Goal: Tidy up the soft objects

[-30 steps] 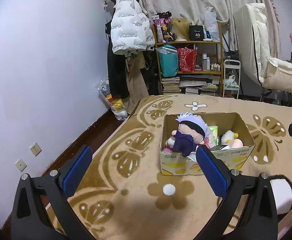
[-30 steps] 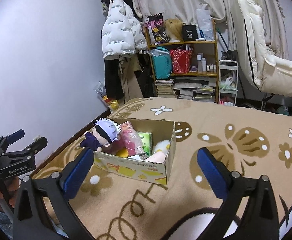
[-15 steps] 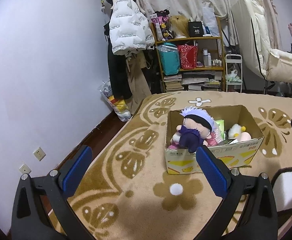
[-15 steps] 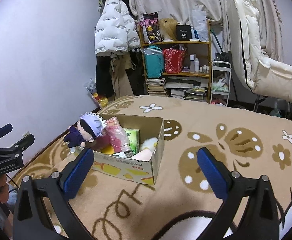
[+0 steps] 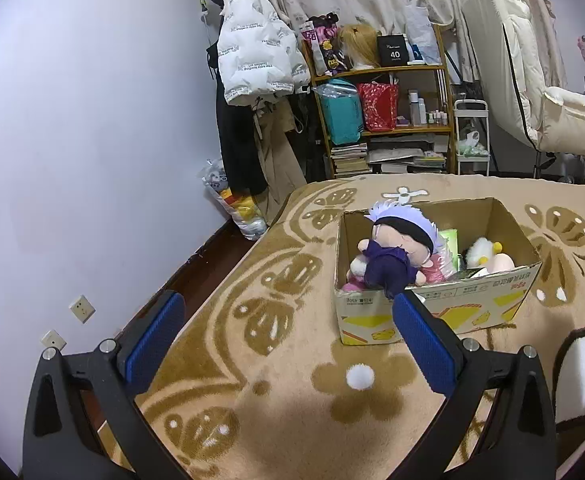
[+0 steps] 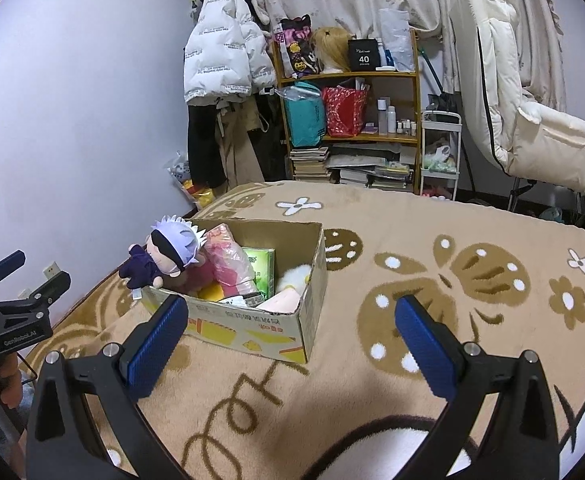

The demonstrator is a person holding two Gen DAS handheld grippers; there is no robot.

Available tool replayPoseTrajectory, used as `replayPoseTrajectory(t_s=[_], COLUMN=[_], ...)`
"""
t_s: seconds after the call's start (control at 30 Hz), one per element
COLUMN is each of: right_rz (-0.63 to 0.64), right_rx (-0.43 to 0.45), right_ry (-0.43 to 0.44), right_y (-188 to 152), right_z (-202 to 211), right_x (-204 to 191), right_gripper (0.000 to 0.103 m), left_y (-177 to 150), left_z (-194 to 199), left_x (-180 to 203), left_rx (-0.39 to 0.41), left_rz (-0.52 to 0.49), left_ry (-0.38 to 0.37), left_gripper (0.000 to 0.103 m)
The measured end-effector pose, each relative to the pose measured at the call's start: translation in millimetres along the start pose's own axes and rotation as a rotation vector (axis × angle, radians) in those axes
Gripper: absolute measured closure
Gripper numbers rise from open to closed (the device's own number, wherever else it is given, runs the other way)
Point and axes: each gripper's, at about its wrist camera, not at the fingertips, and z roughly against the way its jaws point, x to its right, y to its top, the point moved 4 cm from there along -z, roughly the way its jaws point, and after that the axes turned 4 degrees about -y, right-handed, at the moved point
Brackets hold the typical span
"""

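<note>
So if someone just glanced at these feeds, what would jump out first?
Probably the white-haired doll in dark clothes, slumped over the near rim of the cardboard box on the brown patterned blanket, with other soft toys packed behind it. Next, the white puffer jacket hanging by the cluttered shelf at the back. Both grippers, left and right, are open and hold nothing.

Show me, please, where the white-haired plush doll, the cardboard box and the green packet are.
white-haired plush doll [image 5: 402,236], left wrist view, face.
cardboard box [image 6: 252,326], right wrist view, front wall.
green packet [image 6: 261,266], right wrist view, printed face.
</note>
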Motion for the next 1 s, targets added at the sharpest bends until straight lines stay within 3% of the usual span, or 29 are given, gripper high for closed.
replayPoseTrajectory(t_s=[1.0], right_rz=[-0.013], right_rx=[0.009], right_ry=[-0.035], right_y=[-4.7], right_z=[-0.3], right_x=[5.8], right_gripper=[0.000], left_y=[-1.7], left_z=[5.7], left_x=[9.0], left_rx=[0.010], left_rz=[-0.009], left_ry=[-0.020], left_gripper=[0.000])
